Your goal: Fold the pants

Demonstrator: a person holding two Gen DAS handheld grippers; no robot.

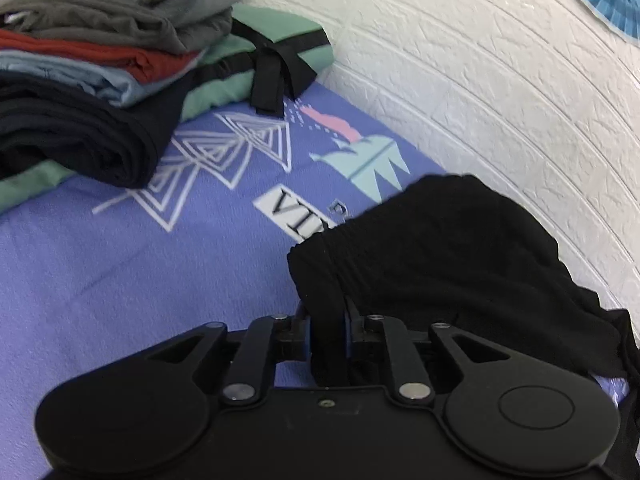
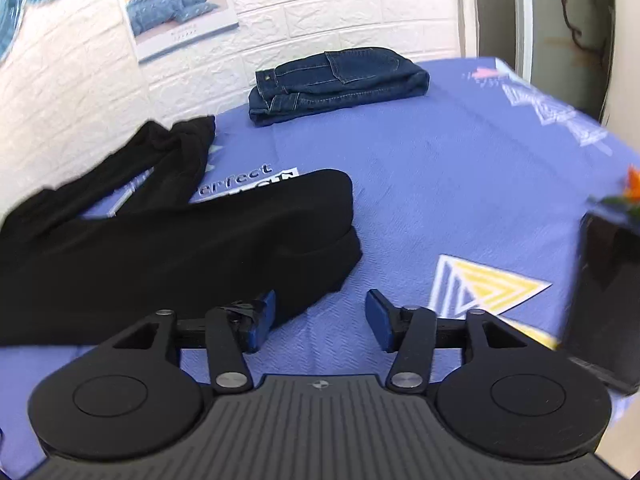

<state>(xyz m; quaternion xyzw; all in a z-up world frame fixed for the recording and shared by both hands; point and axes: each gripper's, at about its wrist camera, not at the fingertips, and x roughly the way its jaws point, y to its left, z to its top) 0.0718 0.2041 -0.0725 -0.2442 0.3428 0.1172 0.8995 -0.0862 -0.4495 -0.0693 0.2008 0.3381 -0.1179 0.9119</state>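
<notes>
Closest in, the left gripper (image 1: 327,322) is clamped tight on a bunched strip of the black pants (image 1: 448,256), right at the gathered waistband. The right gripper (image 2: 320,316) has its jaws spread wide with nothing between them, the left pad sitting just at the edge of the fabric. The pants lie crumpled across the purple bedsheet (image 2: 440,184), legs trailing toward the white brick wall (image 1: 480,80). Further back there's a pile of folded clothes (image 1: 100,60) on the left, and folded jeans (image 2: 340,84) by the wall.
</notes>
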